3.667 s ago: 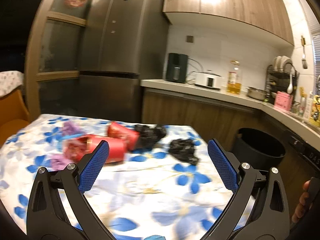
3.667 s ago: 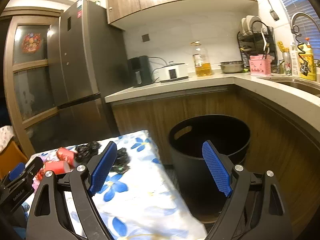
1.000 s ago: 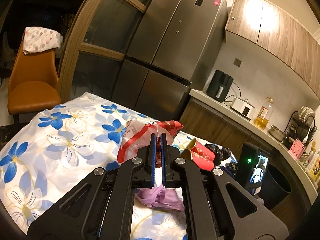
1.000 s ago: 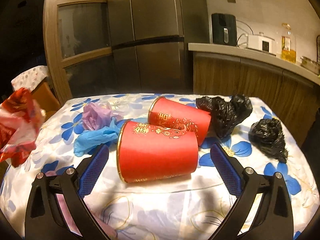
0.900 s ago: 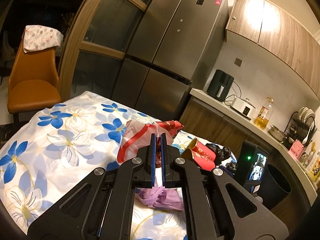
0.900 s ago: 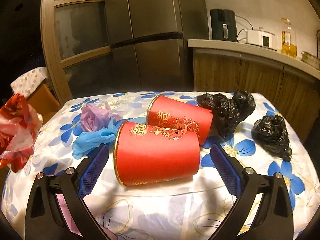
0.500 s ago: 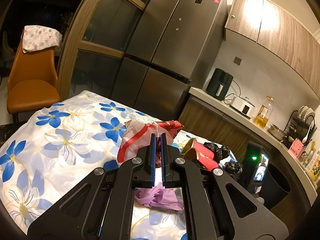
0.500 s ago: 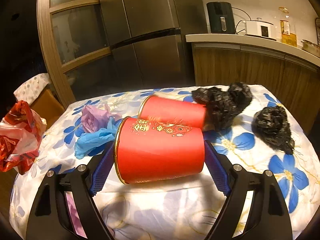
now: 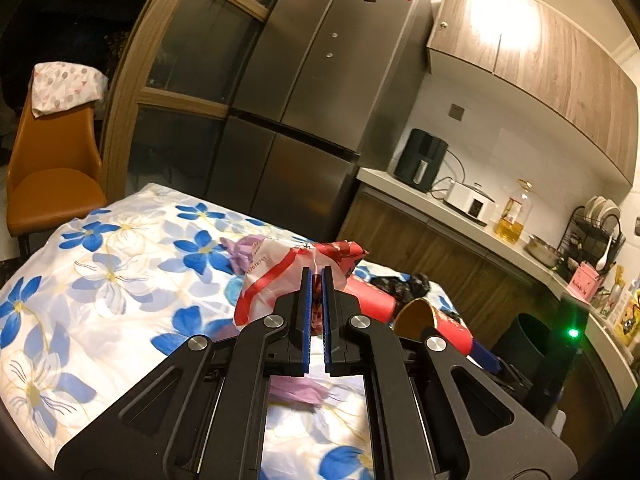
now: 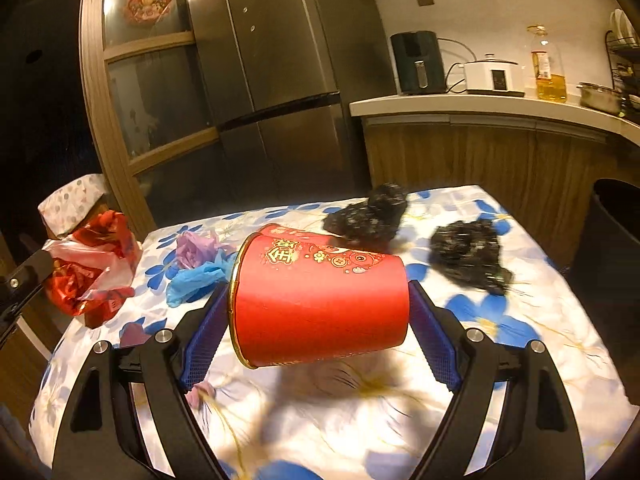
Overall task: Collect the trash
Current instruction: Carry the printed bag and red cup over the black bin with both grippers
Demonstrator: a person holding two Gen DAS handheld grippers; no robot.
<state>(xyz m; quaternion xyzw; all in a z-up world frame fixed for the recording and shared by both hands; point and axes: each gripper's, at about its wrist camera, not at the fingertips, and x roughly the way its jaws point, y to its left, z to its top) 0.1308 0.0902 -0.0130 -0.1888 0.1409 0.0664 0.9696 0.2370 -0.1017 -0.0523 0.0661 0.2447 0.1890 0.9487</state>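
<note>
A home kitchen: a tall steel-grey multi-door refrigerator (image 9: 320, 92), wood-grain wall cabinets (image 9: 540, 52), a pale counter (image 10: 480, 102) carrying a black air fryer (image 10: 418, 62), white rice cooker (image 10: 494, 74), and a black wire dish rack (image 9: 592, 236) at its far end.

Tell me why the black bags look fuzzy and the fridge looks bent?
Right wrist view: the black bags are smeared by motion blur, while the red cup stays fairly sharp. Left wrist view: the fisheye lens curves the fridge, and glare whitens the cupboard.
</note>
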